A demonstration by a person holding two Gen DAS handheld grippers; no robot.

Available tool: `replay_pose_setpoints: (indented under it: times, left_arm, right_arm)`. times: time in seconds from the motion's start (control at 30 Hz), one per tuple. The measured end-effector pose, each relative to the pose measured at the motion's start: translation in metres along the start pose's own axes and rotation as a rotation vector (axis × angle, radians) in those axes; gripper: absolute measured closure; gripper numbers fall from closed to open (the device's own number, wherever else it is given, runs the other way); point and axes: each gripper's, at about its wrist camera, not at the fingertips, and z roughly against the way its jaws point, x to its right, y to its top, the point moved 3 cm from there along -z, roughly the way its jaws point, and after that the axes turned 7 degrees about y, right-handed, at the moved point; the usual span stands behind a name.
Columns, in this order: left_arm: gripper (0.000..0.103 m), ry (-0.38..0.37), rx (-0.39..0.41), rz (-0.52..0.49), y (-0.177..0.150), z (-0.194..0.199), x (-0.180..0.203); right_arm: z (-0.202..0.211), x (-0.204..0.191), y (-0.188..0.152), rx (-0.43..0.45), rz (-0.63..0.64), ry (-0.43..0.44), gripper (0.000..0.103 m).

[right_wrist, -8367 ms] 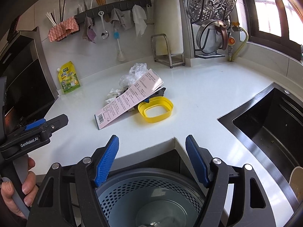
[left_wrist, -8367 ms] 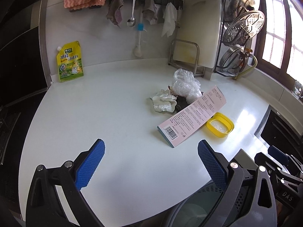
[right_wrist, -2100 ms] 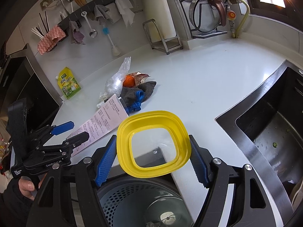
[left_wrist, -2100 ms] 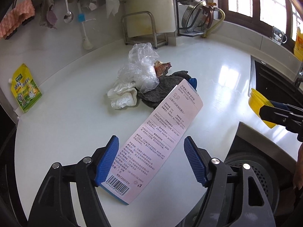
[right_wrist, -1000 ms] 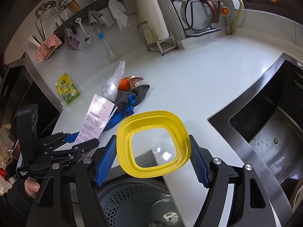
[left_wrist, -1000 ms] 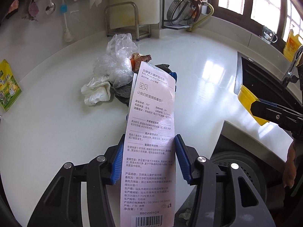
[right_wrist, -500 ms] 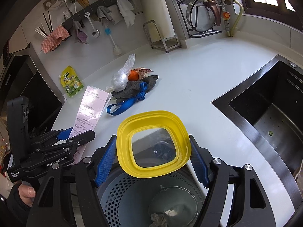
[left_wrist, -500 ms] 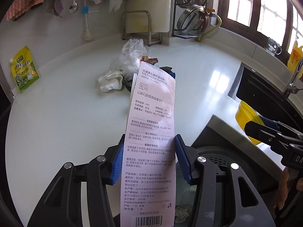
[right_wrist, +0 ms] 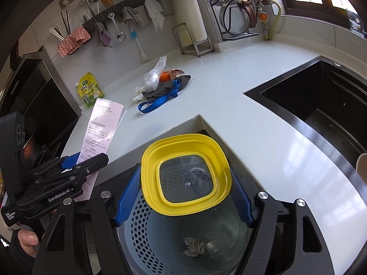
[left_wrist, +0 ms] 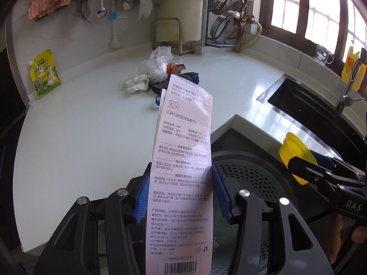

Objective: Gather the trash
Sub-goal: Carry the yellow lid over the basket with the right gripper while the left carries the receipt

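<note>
Right gripper [right_wrist: 184,197] fingers clenched on yellow lid [right_wrist: 185,175], bin [right_wrist: 160,240] mouth directly below. Left gripper [left_wrist: 181,194] grasping pink carton [left_wrist: 183,160], long axis along fingers, bin below-right.

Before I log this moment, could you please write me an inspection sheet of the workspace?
Surface: white counter, with a dark sink set in it.
Job's things: pink packet and yellow lid, both held; bin below, crumpled paper inside.
Clutter: pile with plastic bag, grey cloth, blue strap and something orange; yellow pouch against the wall.
Grippers: left hand-held gripper shut on the packet; right hand-held gripper shut on the lid, above the bin.
Cables: nothing seen.
Surroundings: wall rail with cloths and a ladle, rack of pot lids, window.
</note>
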Motion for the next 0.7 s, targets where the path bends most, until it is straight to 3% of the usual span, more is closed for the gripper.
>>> replay_pose_setpoints:
  times: [0.3,0.7]
  left_arm:
    - [0.054,0.006,-0.01,0.029,-0.032,0.017,0.01]
    - [0.054,-0.002,-0.063,0.039,-0.058,0.006,0.022]
  right_arm:
    - [0.015,-0.005,-0.035,-0.019,0.022,-0.041,0.033]
    - [0.008,-0.003,-0.063,-0.056,0.041,-0.093,0.033]
